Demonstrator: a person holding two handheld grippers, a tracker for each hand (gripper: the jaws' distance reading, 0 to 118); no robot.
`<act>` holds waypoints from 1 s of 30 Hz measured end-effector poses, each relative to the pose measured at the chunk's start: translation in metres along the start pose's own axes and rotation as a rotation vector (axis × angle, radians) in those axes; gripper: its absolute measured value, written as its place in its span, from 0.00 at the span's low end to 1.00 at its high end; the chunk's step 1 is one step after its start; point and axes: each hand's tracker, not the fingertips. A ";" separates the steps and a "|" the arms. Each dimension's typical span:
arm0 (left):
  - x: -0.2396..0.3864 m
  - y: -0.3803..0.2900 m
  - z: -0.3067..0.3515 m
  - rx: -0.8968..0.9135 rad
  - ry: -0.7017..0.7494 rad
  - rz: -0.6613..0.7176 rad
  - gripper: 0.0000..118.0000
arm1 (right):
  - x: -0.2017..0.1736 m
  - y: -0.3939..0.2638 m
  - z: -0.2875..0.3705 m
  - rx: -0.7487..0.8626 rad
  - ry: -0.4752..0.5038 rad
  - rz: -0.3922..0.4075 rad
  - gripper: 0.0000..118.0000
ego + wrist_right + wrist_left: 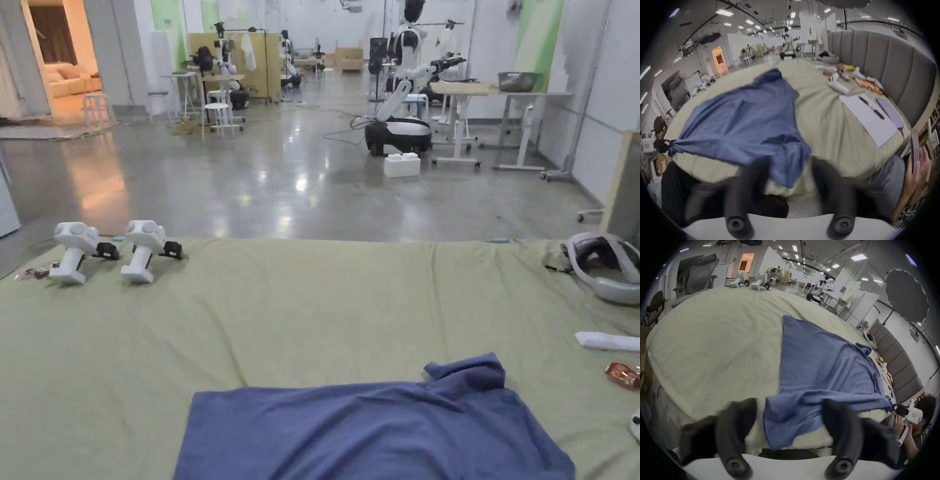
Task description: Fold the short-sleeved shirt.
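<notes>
Head view has the blue shirt (375, 431) lying spread at the near edge of the bed (250, 325). My left tool (790, 402) and right tool (790, 160) sit at its near corners. I cannot tell whether either is clenched on the cloth.

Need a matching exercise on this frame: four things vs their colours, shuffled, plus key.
Things:
1. shirt
2. sheet
3. headboard
4. paper

Colours:
A. grey
B. white
C. blue
D. pale green

Pairs: 1-C, 2-D, 3-A, 4-B
</notes>
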 end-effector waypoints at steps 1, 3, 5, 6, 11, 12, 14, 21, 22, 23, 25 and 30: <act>-0.002 -0.003 0.004 0.014 0.002 -0.009 0.83 | 0.004 -0.003 -0.004 -0.040 0.007 -0.018 0.77; 0.002 -0.006 0.020 0.050 0.031 -0.054 0.83 | 0.013 -0.013 -0.003 -0.056 0.042 -0.086 0.96; 0.008 -0.010 0.039 0.117 0.060 -0.091 0.84 | 0.017 -0.017 0.009 -0.035 0.042 -0.093 0.95; 0.010 -0.012 0.056 0.152 0.054 -0.110 0.84 | 0.015 -0.015 0.018 -0.008 0.012 -0.082 0.95; 0.047 -0.022 0.132 0.434 0.088 -0.211 0.86 | -0.012 0.002 0.087 0.234 0.050 -0.002 0.95; 0.057 -0.025 0.148 0.495 0.095 -0.240 0.86 | -0.022 0.007 0.104 0.289 0.081 0.022 0.95; 0.078 -0.032 0.177 0.596 0.111 -0.296 0.86 | -0.044 0.014 0.136 0.401 0.095 0.070 0.95; 0.140 -0.056 0.237 0.799 0.169 -0.399 0.39 | -0.118 0.036 0.202 0.596 0.085 0.230 0.37; 0.144 -0.055 0.243 0.798 0.149 -0.401 0.13 | -0.124 0.037 0.208 0.616 0.083 0.243 0.24; 0.148 -0.057 0.247 0.797 0.148 -0.402 0.06 | -0.130 0.041 0.213 0.619 0.087 0.239 0.18; 0.156 -0.060 0.252 0.817 0.161 -0.410 0.01 | -0.135 0.044 0.221 0.636 0.141 0.227 0.06; 0.159 -0.056 0.260 0.800 0.083 -0.418 0.01 | -0.153 0.052 0.233 0.668 0.118 0.242 0.04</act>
